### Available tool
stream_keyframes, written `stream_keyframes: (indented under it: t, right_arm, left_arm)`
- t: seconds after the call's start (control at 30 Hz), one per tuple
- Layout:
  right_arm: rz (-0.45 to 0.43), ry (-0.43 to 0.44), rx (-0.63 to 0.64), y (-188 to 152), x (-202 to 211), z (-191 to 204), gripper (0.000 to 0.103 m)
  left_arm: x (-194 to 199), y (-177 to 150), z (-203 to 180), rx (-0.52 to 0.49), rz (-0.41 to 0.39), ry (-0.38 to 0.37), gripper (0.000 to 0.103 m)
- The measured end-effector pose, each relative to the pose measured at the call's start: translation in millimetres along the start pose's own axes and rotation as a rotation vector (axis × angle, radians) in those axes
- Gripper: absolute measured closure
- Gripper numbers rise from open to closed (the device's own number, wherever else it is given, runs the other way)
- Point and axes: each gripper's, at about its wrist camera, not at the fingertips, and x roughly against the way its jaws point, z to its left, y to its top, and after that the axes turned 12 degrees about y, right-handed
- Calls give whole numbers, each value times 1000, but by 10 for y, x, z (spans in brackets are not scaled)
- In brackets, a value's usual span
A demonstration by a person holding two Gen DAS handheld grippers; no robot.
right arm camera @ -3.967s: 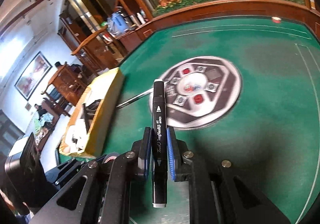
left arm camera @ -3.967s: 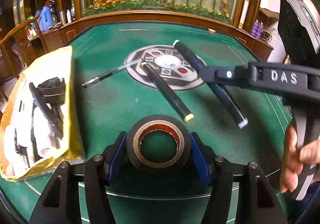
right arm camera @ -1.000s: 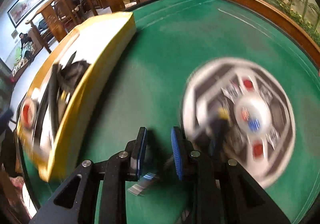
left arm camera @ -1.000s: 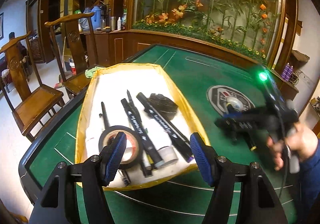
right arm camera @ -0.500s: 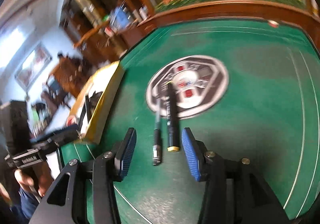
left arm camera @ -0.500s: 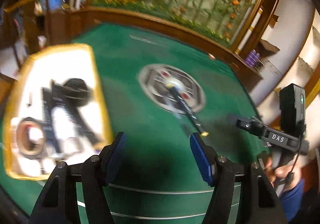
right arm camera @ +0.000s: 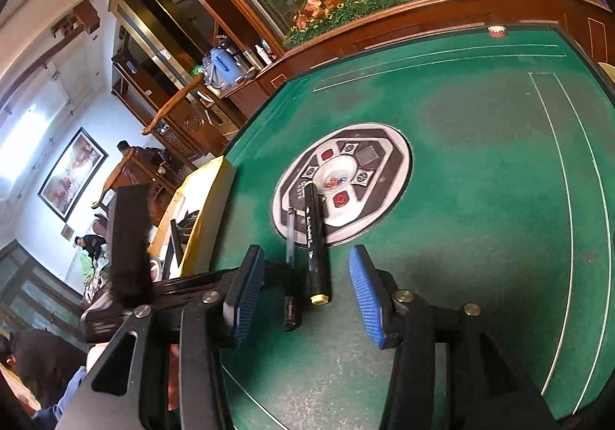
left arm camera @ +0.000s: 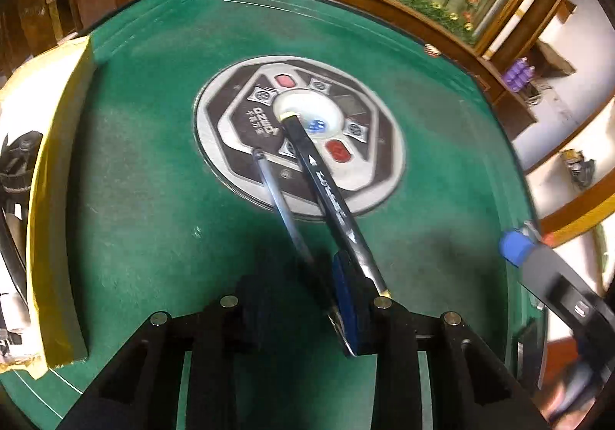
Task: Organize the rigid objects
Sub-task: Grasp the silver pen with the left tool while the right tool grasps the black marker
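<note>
Left gripper (left arm camera: pixel 303 299) jaws flank the pen (left arm camera: pixel 286 214); grip unclear. Marker (right arm camera: pixel 316 241) beside it. Right gripper (right arm camera: pixel 305 295) spread wide. Box (right arm camera: pixel 209 207) well left.

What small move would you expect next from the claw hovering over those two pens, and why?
Probably the right claw should shift slightly right and close on the thick black marker with yellow ends alone. It is open, with both that marker and the thin black pen between its pads, while the left claw sits around the thin pen.
</note>
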Motion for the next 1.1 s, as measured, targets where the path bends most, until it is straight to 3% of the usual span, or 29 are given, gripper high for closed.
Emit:
stream_keyframes:
  t: [0.03, 0.13, 0.4, 0.6, 0.77, 0.8, 0.87, 0.9, 1.0, 1.1]
  right_arm:
    - [3, 1, 6, -3, -7, 14, 57]
    - [12, -8, 9, -7, -54, 1, 57]
    - [97, -90, 52, -69, -440, -39, 57]
    - [185, -244, 190, 48, -975, 66, 57]
    - [231, -268, 194, 86, -1290, -28, 59]
    - [227, -288, 222, 78, -1309, -2, 60]
    - [234, -329, 264, 56, -1354, 17, 73]
    - [235, -340, 277, 45, -1363, 10, 89]
    - [227, -358, 296, 21, -1335, -8, 89]
    - [214, -321, 248, 39, -1260, -56, 89]
  left_arm:
    - [-34, -9, -22, -15, 2, 16, 86]
    - [-18, -62, 26, -48, -22, 39, 92]
    - [194, -480, 441, -64, -80, 21, 93]
    - [196, -518, 435, -76, -104, 27, 93]
    - [187, -526, 425, -89, -124, 31, 93]
    - [191, -530, 419, -93, -127, 35, 93]
    - [194, -541, 386, -98, -137, 51, 93]
    - [195, -550, 366, -102, -142, 61, 93]
    - [196, -579, 294, -122, -165, 108, 93]
    - [200, -601, 278, -130, -180, 127, 93]
